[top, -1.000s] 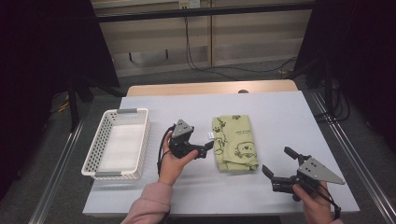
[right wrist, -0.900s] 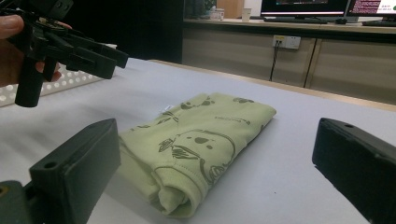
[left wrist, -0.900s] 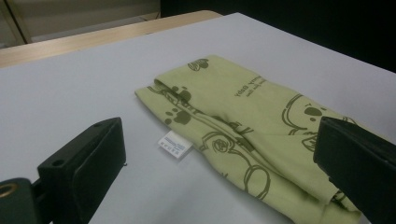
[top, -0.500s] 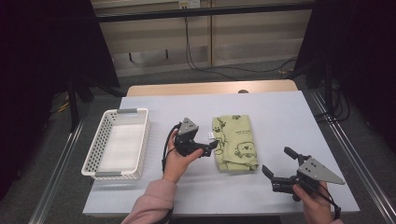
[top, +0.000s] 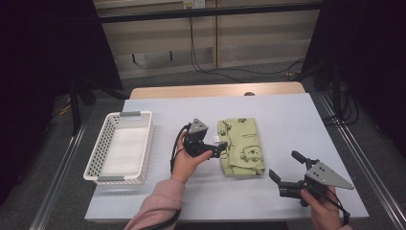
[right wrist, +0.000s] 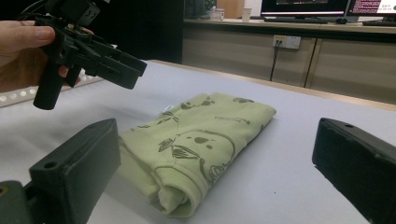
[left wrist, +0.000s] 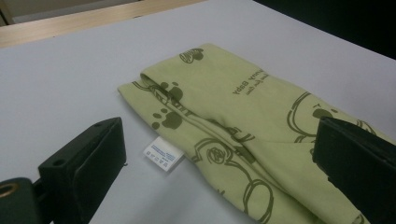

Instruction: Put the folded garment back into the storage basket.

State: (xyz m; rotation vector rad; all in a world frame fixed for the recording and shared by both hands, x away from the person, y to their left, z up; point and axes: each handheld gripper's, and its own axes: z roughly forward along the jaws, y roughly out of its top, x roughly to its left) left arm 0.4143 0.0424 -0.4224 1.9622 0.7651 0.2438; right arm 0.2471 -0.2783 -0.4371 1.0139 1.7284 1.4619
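Note:
A folded light-green cloth [top: 242, 146] with dark bear and paw prints lies in the middle of the table. My left gripper [top: 219, 149] hovers open at the cloth's left edge, with nothing between its jaws. From the left gripper view, the cloth [left wrist: 243, 116] and its small white label [left wrist: 162, 153] lie between the wide-apart jaws of the left gripper [left wrist: 223, 140]. My right gripper [top: 283, 164] is open near the front right of the table, apart from the cloth and pointing at it. Its own view shows the cloth [right wrist: 205, 135] ahead of the right gripper [right wrist: 217, 144], and the left gripper [right wrist: 93, 51] above the cloth's far side.
A white slotted basket [top: 148, 141] stands at the left of the table, with nothing in it. The pale table top [top: 287, 115] is bare behind and right of the cloth. Beyond the far edge is a wooden strip [top: 215, 91], then dark floor with cables.
My left gripper has moved a little to the right, up to the cloth's left edge. The right gripper and the cloth have stayed put.

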